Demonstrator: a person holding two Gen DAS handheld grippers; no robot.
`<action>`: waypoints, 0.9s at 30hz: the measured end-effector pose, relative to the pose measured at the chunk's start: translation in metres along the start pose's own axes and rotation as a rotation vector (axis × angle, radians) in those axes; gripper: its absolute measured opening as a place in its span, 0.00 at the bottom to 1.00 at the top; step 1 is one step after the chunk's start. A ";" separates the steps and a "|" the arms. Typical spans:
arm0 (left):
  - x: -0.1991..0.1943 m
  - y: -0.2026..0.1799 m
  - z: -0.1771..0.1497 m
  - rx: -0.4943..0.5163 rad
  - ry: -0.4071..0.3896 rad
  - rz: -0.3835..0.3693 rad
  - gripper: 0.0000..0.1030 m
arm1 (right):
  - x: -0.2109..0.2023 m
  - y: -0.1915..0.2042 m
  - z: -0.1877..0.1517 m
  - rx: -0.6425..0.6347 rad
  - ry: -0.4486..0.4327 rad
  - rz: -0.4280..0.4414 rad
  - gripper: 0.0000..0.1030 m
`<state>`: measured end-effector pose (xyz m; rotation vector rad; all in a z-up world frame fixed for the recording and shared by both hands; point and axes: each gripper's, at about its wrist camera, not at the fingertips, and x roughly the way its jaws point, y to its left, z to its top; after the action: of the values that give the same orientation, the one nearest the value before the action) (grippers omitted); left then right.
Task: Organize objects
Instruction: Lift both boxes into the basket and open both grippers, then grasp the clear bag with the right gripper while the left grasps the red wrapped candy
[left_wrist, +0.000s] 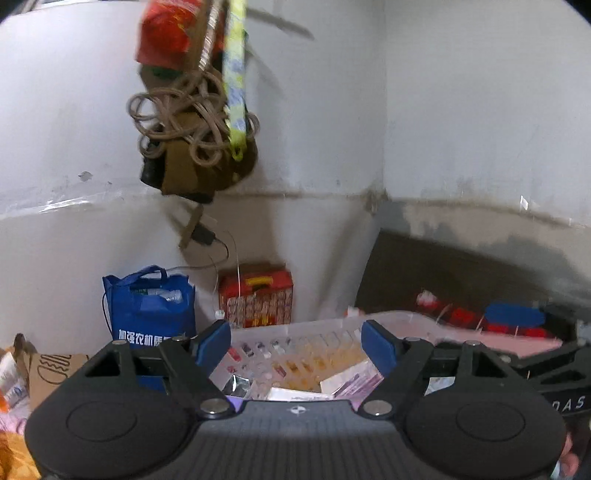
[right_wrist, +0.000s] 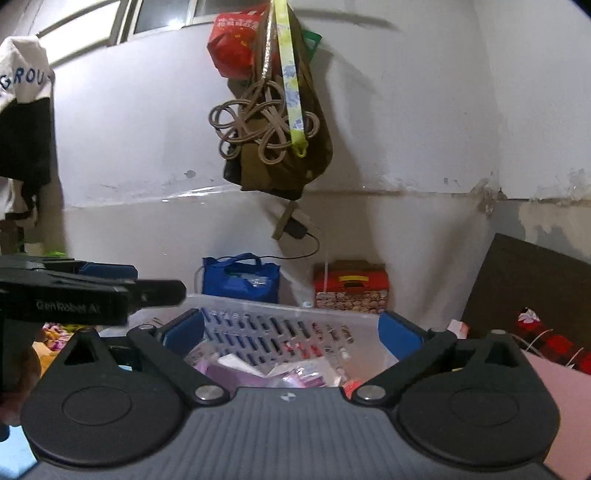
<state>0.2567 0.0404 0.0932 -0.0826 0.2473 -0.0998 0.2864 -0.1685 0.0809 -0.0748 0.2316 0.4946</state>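
A clear slotted plastic basket (left_wrist: 325, 325) (right_wrist: 280, 306) stands in front of both grippers. It holds several small packets and flat boxes, pink, purple and white (left_wrist: 351, 384) (right_wrist: 295, 373). My left gripper (left_wrist: 295, 343) is open and empty, its blue-padded fingers above the basket's near side. My right gripper (right_wrist: 291, 328) is open and empty, also over the basket. The left gripper shows side-on at the left of the right wrist view (right_wrist: 92, 291). The right gripper's body shows at the right edge of the left wrist view (left_wrist: 554, 380).
A blue tote bag (left_wrist: 151, 306) (right_wrist: 243, 277) and a red carton (left_wrist: 258, 295) (right_wrist: 351, 288) stand against the white wall behind the basket. Bags and coiled cord (left_wrist: 192, 122) (right_wrist: 269, 122) hang on the wall above. A dark board (left_wrist: 461, 280) (right_wrist: 535, 280) leans at the right.
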 end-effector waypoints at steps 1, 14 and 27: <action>-0.012 0.003 -0.002 -0.011 -0.026 -0.016 0.80 | -0.008 0.001 -0.003 0.004 -0.010 0.007 1.00; -0.045 0.042 -0.121 -0.029 0.193 0.029 0.88 | -0.004 0.046 -0.110 0.055 0.282 0.129 0.90; -0.034 0.067 -0.138 -0.125 0.277 -0.013 0.75 | 0.019 0.059 -0.113 0.066 0.367 0.251 0.70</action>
<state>0.1953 0.1006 -0.0381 -0.1955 0.5296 -0.1082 0.2520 -0.1222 -0.0340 -0.0717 0.6215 0.7214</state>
